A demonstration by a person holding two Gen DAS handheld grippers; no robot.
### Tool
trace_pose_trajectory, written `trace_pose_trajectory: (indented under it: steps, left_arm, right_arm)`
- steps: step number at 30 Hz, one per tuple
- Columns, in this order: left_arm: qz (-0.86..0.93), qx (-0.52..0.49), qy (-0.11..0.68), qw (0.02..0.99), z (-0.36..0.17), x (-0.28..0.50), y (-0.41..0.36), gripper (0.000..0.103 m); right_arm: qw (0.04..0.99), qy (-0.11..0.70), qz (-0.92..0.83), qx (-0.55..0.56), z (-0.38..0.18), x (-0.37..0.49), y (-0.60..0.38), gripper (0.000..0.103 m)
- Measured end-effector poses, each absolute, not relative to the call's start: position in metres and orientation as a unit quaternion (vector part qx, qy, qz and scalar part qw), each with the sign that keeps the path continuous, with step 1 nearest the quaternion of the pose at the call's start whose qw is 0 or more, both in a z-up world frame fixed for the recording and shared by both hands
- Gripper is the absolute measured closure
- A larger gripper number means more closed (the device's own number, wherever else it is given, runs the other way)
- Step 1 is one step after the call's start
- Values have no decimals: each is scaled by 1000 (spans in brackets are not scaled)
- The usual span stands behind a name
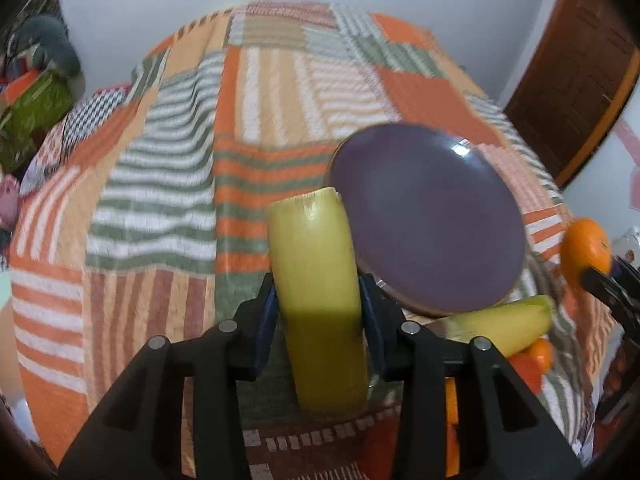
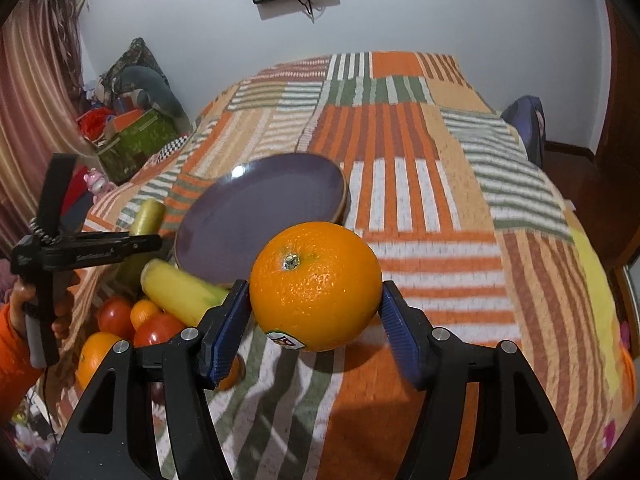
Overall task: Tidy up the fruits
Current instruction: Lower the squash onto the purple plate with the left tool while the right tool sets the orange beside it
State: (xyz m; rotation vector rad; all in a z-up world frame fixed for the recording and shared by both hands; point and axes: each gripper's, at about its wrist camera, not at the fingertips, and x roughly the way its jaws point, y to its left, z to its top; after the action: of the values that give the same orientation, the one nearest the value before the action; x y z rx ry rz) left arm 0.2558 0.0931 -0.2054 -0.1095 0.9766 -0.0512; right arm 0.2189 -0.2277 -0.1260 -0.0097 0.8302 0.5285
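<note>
On a bed (image 2: 460, 208) spread with a patchwork quilt, we hold a fruit in each hand-held gripper. Our left hand-held gripper (image 1: 318, 308) is clenched across the middle of a banana (image 1: 316, 280), raised just beside the near rim of the purple plate (image 1: 432, 220). Our right hand-held gripper (image 2: 316, 312) clasps an orange (image 2: 316, 284) at its widest girth, stem up, lifted in front of the plate. A second banana (image 2: 180, 292) and a heap of tomatoes (image 2: 156, 328) and oranges lie against the plate's near-left edge. We judge the banana soft and easily bruised, best pinched lightly mid-length; the orange looks firm, round and waxy, prone to rolling once released, so its equator is the safe hold.
</note>
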Motion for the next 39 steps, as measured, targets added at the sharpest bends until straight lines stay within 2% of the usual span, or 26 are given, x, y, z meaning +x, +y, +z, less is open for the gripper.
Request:
trace_pose_trajectory:
  steps: [9, 19, 39]
  left_arm:
    - [-53, -58, 450, 890, -175, 273, 79, 67]
    - [-69, -49, 451, 889, -174, 295, 71, 66]
    - [-86, -27, 495, 864, -218, 370, 47, 67]
  right_arm:
    - [892, 361, 272, -17, -104, 243, -203, 42]
    - [885, 361, 292, -47, -107, 276, -170, 42]
    - [855, 430, 281, -72, -149, 326, -143, 42]
